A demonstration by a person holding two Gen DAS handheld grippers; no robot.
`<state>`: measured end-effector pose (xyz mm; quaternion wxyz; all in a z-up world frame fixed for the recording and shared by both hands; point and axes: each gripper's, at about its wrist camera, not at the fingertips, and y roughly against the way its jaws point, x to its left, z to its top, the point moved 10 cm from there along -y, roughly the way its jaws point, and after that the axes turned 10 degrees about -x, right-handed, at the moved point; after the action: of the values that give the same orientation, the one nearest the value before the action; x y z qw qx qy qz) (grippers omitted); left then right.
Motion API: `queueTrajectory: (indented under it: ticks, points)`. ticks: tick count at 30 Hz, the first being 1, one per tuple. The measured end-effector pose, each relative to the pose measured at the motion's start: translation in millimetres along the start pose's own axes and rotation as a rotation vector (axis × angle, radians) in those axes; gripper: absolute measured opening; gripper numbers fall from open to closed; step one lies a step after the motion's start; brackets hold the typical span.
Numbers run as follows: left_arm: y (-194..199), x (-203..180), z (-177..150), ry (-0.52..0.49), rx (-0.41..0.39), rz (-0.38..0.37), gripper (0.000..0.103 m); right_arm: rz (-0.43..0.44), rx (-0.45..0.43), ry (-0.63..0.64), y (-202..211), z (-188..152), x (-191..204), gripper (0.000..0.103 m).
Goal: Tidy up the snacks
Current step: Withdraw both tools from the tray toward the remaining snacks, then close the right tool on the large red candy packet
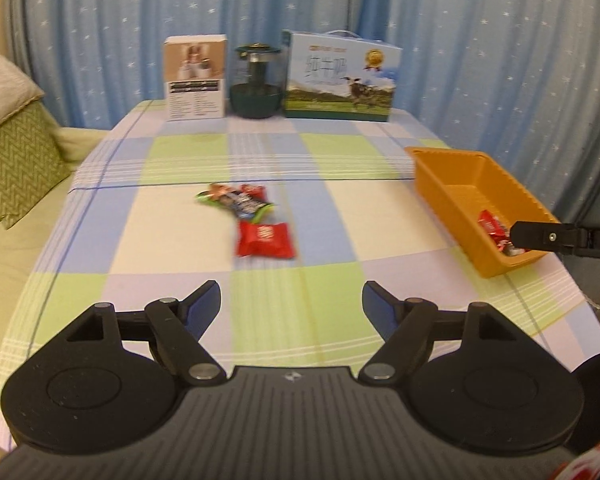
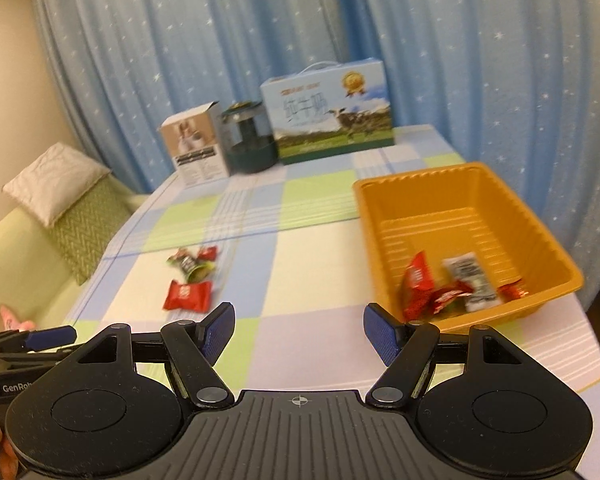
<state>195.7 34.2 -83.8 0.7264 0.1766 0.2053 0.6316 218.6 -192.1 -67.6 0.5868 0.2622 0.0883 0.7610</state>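
A red snack packet [image 1: 265,239] lies on the checked tablecloth [image 1: 340,216], with a small pile of green and red snacks [image 1: 236,200] just behind it. In the right wrist view the red packet [image 2: 188,296] and the pile [image 2: 194,262] are at the left. An orange tray [image 1: 452,168] [image 2: 396,196] at the right holds several red packets [image 2: 420,280] and a white one [image 2: 470,276]. My left gripper [image 1: 291,308] is open and empty, short of the red packet. My right gripper [image 2: 299,330] is open and empty, beside the tray's near left corner.
At the table's far edge stand a white box [image 1: 195,77], a dark green jar [image 1: 255,80] and a milk carton with a cow picture [image 1: 342,76]. A sofa with cushions [image 1: 16,148] is left of the table. Blue curtains hang behind.
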Motion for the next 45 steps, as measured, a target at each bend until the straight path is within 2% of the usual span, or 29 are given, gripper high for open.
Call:
queueTrajectory:
  ticks: [8,21,26,31,35,41,45]
  points:
    - [0.8,33.9,-3.4,0.012,0.013,0.042,0.076,0.024,0.019,0.028,-10.8,-10.2,20.3,0.071]
    - [-7.0,61.9,-5.1,0.053,0.023,0.087,0.076,0.056,0.039,0.072,-25.4,-15.0,42.6,0.071]
    - [-11.4,72.8,-5.5,0.044,0.022,0.113,0.080,0.067,0.048,0.097,-36.2,-17.4,52.1,0.071]
    - [-19.8,83.0,-2.8,0.020,0.016,0.127,0.081,0.087,0.065,0.149,-51.3,-23.2,65.0,0.071]
    - [-27.9,91.5,2.0,0.027,0.000,0.110,0.082,0.118,0.072,0.203,-67.6,-28.4,76.2,0.071]
    - [-51.6,97.4,10.2,-0.035,0.009,0.111,0.083,0.180,0.077,0.295,-100.0,-34.4,94.6,0.071]
    - [-71.5,104.7,8.8,-0.029,0.033,0.116,0.084,0.223,0.082,0.369,-124.0,-41.0,105.1,0.071]
